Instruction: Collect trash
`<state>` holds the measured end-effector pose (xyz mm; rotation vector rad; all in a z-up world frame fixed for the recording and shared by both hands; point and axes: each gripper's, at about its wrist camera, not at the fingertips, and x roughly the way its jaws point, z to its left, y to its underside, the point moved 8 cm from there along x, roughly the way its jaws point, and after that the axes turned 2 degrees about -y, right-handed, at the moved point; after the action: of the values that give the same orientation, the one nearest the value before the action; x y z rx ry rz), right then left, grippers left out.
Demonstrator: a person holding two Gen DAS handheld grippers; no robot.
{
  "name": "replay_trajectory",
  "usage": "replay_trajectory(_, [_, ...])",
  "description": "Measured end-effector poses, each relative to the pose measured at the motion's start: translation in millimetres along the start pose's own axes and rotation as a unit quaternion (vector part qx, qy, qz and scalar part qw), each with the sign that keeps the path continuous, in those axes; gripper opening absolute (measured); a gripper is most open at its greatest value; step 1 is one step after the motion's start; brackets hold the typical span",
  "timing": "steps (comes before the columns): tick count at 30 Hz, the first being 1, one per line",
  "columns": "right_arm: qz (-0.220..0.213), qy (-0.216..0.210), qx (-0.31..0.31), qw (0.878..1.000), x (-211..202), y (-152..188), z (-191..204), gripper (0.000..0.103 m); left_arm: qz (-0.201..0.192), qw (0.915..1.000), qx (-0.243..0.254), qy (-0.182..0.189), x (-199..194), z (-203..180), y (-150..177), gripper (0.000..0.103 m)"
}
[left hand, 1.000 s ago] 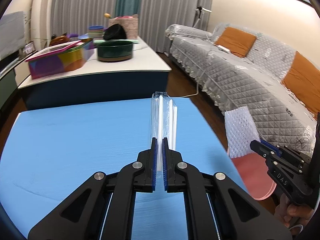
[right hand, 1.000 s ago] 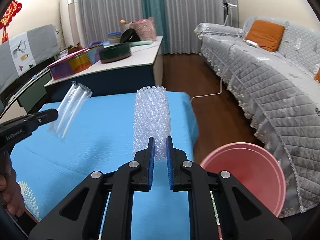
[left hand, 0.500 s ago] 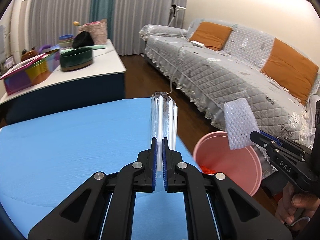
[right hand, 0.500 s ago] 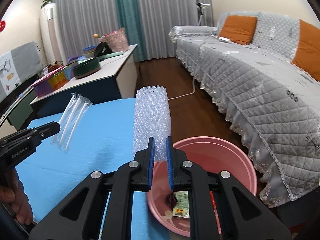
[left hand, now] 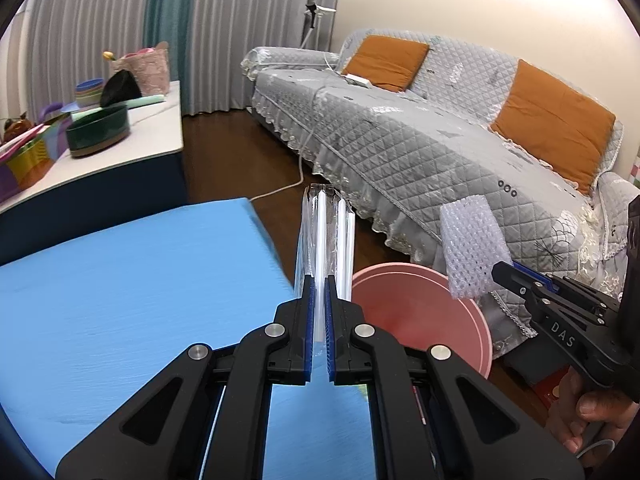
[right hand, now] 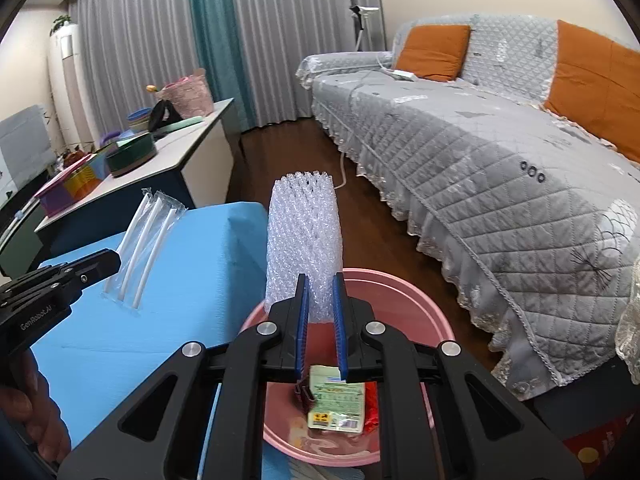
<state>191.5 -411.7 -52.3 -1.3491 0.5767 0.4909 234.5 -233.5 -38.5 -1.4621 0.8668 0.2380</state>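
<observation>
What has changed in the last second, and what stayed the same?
Both grippers swung to the right, away from the blue table and toward the pink basin. The right gripper now holds the bubble wrap above the basin, with its fingers slightly wider than before. The left gripper stays shut on the clear bag of straws, near the table's edge.
</observation>
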Motion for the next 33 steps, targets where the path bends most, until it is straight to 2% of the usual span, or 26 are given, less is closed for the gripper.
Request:
replay_trajectory(10, [0.006, 0.017, 0.008, 1.000, -1.9, 4.2, -20.9, 0.012, 0.016, 0.9996, 0.021, 0.015, 19.0, -32.6, 6.9, 0.005])
replay_trajectory(17, [0.010, 0.019, 0.010, 1.000, -0.9, 6.0, -27.0, 0.014, 0.032, 0.9986, 0.027, 0.034, 31.7, -40.6, 11.8, 0.005])
replay_trajectory(19, [0.016, 0.018, 0.012, 1.000, 1.0, 7.2, -28.3, 0.017, 0.036, 0.9981, 0.025, 0.044, 33.6, -41.7, 12.4, 0.011])
replay_trajectory(20, [0.021, 0.018, 0.013, 1.000, 2.1, 8.2, -29.2, 0.024, 0.038, 0.9980, 0.023, 0.047, 34.3, -41.3, 12.7, 0.022])
replay_trajectory(22, [0.017, 0.021, 0.018, 0.999, 0.4, 7.9, -32.3, 0.036, 0.034, 0.9980, 0.018, 0.050, 32.7, -39.6, 12.0, 0.035])
replay_trajectory(26, [0.016, 0.026, 0.026, 0.999, -2.4, 6.7, -36.6, 0.050, 0.030, 0.9984, 0.013, 0.047, 28.3, -35.0, 11.4, 0.036])
replay_trajectory(30, [0.013, 0.025, 0.036, 0.999, -6.1, 3.2, -36.8, 0.053, 0.025, 0.9988, 0.006, 0.042, 19.1, -27.1, 9.6, 0.037])
replay_trajectory(33, [0.002, 0.026, 0.033, 0.999, -13.1, -1.8, -30.1, 0.060, 0.012, 0.9994, 0.005, 0.033, 4.4, -18.4, 7.3, 0.045])
